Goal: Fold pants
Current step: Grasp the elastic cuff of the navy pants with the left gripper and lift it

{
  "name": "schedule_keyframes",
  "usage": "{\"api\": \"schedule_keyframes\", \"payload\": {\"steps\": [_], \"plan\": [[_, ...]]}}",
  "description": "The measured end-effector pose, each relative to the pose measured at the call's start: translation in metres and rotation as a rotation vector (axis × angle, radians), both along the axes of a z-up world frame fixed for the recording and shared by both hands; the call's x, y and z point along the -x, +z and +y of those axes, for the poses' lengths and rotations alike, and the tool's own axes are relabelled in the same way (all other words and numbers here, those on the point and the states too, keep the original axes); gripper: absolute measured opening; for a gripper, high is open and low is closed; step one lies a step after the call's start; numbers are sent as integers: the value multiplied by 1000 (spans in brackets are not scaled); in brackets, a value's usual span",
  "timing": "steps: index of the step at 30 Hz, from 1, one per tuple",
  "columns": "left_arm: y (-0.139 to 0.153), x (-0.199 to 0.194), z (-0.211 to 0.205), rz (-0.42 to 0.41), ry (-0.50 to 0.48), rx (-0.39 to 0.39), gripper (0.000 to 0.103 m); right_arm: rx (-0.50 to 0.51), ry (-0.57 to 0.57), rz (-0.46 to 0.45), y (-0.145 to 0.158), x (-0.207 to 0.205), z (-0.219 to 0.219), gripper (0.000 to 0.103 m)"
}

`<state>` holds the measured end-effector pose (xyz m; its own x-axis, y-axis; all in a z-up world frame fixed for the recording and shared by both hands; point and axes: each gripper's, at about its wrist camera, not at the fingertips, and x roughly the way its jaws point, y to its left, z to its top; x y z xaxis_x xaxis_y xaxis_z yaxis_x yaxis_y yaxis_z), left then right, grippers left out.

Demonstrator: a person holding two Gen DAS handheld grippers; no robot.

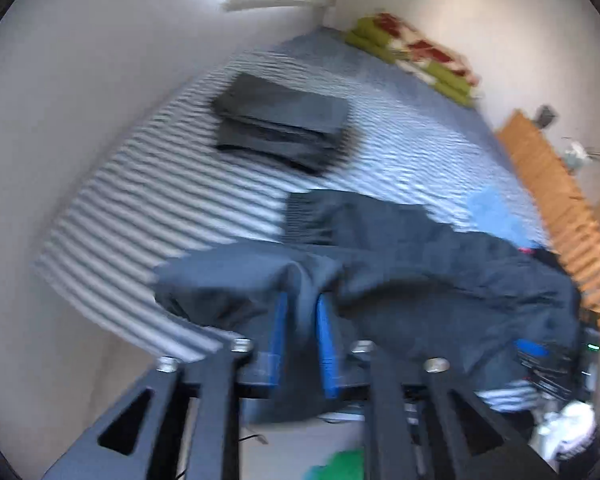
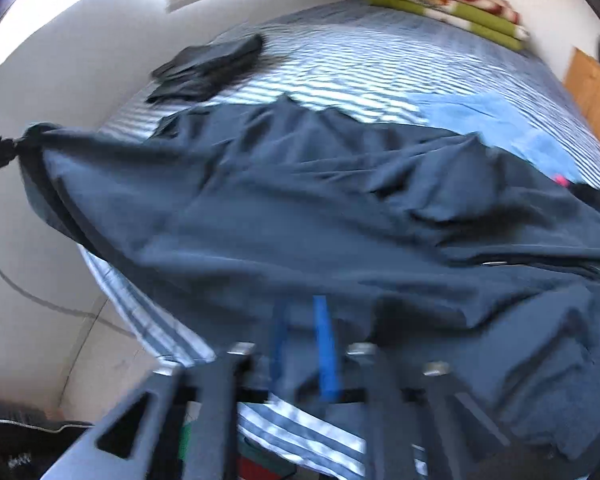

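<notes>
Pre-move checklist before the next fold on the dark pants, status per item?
1. Left gripper shut on the dark navy pants: ok.
2. Right gripper shut on pants: ok, though blurred.
3. Fabric spread flat between grips: not ok, wrinkled and bunched.
4. Striped bedsheet has free room ahead: ok.
5. Folded dark grey stack apart from pants: ok.
6. Light blue garment clear of pants: not ok, pants overlap it.

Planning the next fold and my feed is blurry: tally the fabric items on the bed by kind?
Dark pants being handled: 1
Folded dark pile: 1
Light blue garment: 1
Folded green and red blanket: 1
Total: 4
</notes>
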<state>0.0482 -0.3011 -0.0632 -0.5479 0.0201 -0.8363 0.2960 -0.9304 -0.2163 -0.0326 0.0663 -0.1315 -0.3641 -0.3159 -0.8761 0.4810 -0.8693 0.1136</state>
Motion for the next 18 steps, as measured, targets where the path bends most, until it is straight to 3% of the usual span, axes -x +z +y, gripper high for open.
{"api": "schedule_keyframes", "payload": {"steps": [1, 4, 7, 12, 14, 15, 16, 18], "plan": [[-2, 1, -6, -6, 4, 13, 30, 1, -1, 18, 2, 0, 0, 47], [-16, 16, -19, -27, 48, 9, 30, -6, -38, 53, 7, 0, 14, 47], [-35, 47, -18, -55, 28, 31, 30, 1, -123, 99, 14, 2, 43, 47], [-77, 129, 3, -134, -8, 64, 32, -27, -296, 150, 36, 16, 112, 47], [-99, 157, 8, -158, -5, 54, 50, -58, -362, 182, 53, 25, 145, 47], [-108, 169, 8, -169, -1, 41, 63, -83, -396, 202, 61, 31, 161, 47], [-120, 182, 9, -186, -9, 34, 68, -106, -426, 216, 68, 37, 176, 47], [-140, 199, 12, -222, 4, 52, 68, -131, -504, 220, 81, 53, 213, 53]]}}
